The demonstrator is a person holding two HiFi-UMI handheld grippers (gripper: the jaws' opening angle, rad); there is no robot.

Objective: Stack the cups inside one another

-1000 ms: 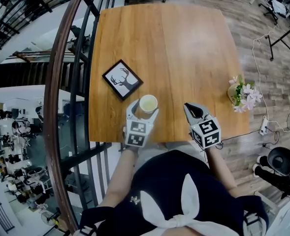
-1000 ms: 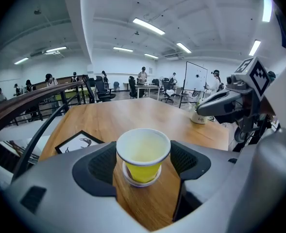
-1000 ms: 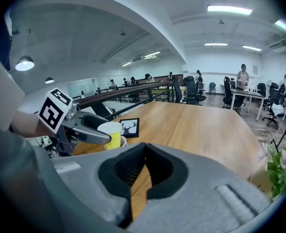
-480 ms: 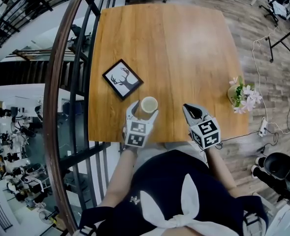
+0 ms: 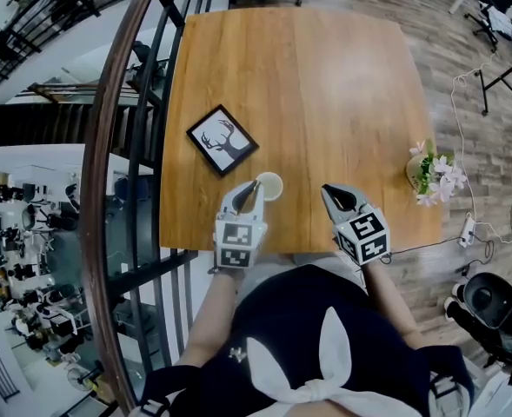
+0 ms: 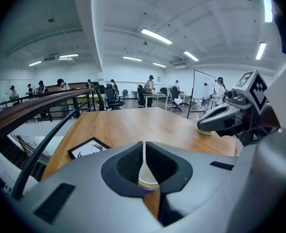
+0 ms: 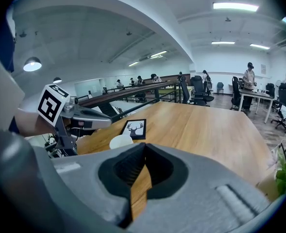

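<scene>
One white paper cup stands upright on the wooden table near its front edge. My left gripper has just been closing and is now shut with nothing between its pads. Its tips hang just left of the cup's rim, a little above it. In the left gripper view a sliver of the cup, with a purple band low on it, shows through the slit between the jaws. My right gripper is shut and empty, to the right of the cup. No second cup is in view.
A black-framed deer picture lies behind and left of the cup. A small pot of flowers stands at the table's right edge. A curved railing runs along the table's left side, with a drop beyond it.
The left gripper's jaws, which stood open on both sides of the cup, have closed, and the gripper has pulled back and risen. The cup stays in place. The right gripper has not moved.
</scene>
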